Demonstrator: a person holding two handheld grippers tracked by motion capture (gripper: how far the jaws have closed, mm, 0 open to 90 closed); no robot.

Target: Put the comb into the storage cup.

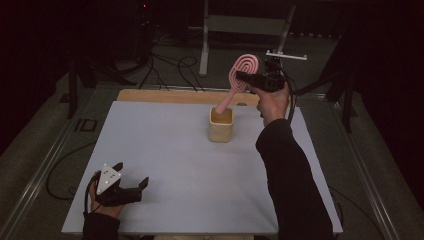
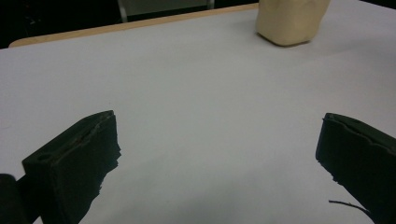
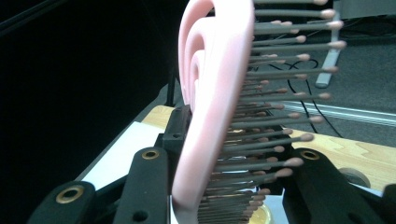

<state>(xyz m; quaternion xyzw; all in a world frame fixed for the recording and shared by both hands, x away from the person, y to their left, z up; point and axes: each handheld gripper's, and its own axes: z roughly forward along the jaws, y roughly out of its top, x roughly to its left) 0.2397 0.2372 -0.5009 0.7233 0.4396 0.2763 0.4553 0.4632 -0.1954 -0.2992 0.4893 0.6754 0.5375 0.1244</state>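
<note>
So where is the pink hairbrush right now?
In the high view the pink hairbrush is at the far right of the table, its head clamped in the right gripper and its handle dipping into the beige cup.

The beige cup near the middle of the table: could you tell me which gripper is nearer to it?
Right. The right gripper holds the pink hairbrush just above the beige cup; the left gripper rests open near the table's near-left corner.

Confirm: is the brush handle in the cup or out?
In. The pink hairbrush leans with its handle end inside the beige cup, while the right gripper is clamped on its head.
</note>
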